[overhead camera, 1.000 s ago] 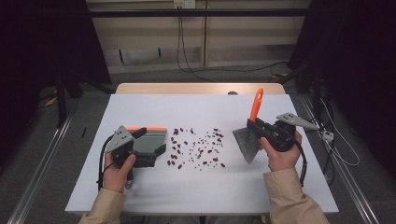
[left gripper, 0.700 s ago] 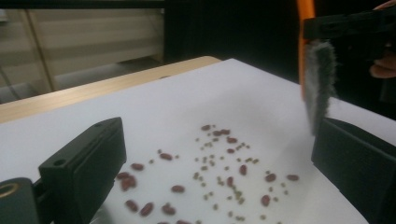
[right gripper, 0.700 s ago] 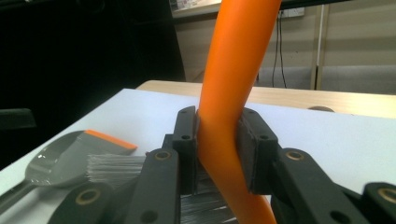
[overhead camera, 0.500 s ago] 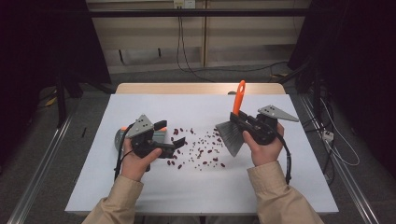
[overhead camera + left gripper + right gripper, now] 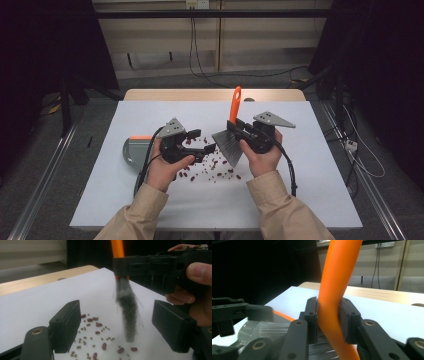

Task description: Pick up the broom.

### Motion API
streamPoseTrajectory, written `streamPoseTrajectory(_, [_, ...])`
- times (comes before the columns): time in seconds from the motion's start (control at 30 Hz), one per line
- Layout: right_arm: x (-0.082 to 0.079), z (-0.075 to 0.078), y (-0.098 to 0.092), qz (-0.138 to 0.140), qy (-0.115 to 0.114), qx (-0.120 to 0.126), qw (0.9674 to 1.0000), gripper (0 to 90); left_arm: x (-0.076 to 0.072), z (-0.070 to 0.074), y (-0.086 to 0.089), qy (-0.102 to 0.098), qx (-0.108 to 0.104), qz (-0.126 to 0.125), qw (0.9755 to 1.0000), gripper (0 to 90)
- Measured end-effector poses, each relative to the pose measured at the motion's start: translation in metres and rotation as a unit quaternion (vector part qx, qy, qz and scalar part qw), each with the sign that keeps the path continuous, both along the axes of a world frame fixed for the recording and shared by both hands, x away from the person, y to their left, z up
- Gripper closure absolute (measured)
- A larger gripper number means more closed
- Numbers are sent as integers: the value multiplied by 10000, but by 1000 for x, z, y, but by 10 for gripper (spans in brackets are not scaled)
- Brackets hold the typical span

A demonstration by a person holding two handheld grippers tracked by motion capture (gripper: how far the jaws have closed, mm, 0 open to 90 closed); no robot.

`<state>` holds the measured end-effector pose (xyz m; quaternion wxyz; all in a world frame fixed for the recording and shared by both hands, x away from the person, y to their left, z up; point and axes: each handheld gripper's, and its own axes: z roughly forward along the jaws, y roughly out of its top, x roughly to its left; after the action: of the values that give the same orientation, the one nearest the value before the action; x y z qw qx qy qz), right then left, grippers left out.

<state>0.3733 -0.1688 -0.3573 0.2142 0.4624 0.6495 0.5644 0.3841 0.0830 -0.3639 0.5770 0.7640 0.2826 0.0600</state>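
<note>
Bristles of the hand brush (image 5: 228,144) hung just above the scattered beans (image 5: 212,167), its orange handle clamped between the pads of my right gripper (image 5: 329,321). My left gripper (image 5: 120,327) stood just beside it, across the beans; its jaws had just been narrowing, yet stayed apart with nothing pressed between them, the brush head showing beyond the gap. Behind my left hand (image 5: 165,167) the grey dustpan (image 5: 134,152) lay flat on the white table cover (image 5: 310,165).
</note>
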Motion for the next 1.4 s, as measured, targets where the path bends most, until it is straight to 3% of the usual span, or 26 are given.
streamPoseTrajectory(0.27, [2, -4, 24, 171, 9, -53, 9998, 714, 4, -7, -5, 258, -2, 105, 9996, 424])
streamPoseTrajectory(0.33, [2, -5, 27, 220, 6, -37, 9998, 714, 4, -8, -5, 278, 57, 106, 9995, 507])
streamPoseTrajectory(0.4, [2, -4, 30, 274, -7, 20, 9996, 713, 4, -10, -5, 323, 116, 53, 9994, 648])
streamPoseTrajectory(0.47, [1, -4, 31, 310, -23, 26, 9995, 713, 4, -11, -3, 358, -35, -2, 9994, 809])
streamPoseTrajectory(0.67, [4, -4, 26, 640, 51, 162, 9978, 697, 3, -11, 2, 406, -82, -67, 9991, 845])
streamPoseTrajectory(0.73, [5, -4, 22, 808, 53, 260, 9964, 594, 3, -12, 3, 428, -92, -67, 9990, 847])
streamPoseTrajectory(0.8, [5, -5, 16, 791, -43, 311, 9964, 496, 3, -12, 4, 436, -107, -65, 9990, 848])
streamPoseTrajectory(0.97, [3, -9, -3, 1171, -258, 540, 9913, 390, 4, -9, 11, 395, -114, -33, 9991, 848])
streamPoseTrajectory(1.1, [0, -17, -15, 1402, -320, 413, 9887, 331, 5, -7, 14, 391, -129, -55, 9991, 848])
streamPoseTrajectory(1.2, [-2, -26, -20, 1509, -232, 216, 9880, 296, 5, -7, 14, 378, -100, -54, 9992, 848])
streamPoseTrajectory(1.4, [-4, -37, -24, 1626, -141, 279, 9862, 296, 4, -7, 13, 400, -83, -121, 9991, 848])
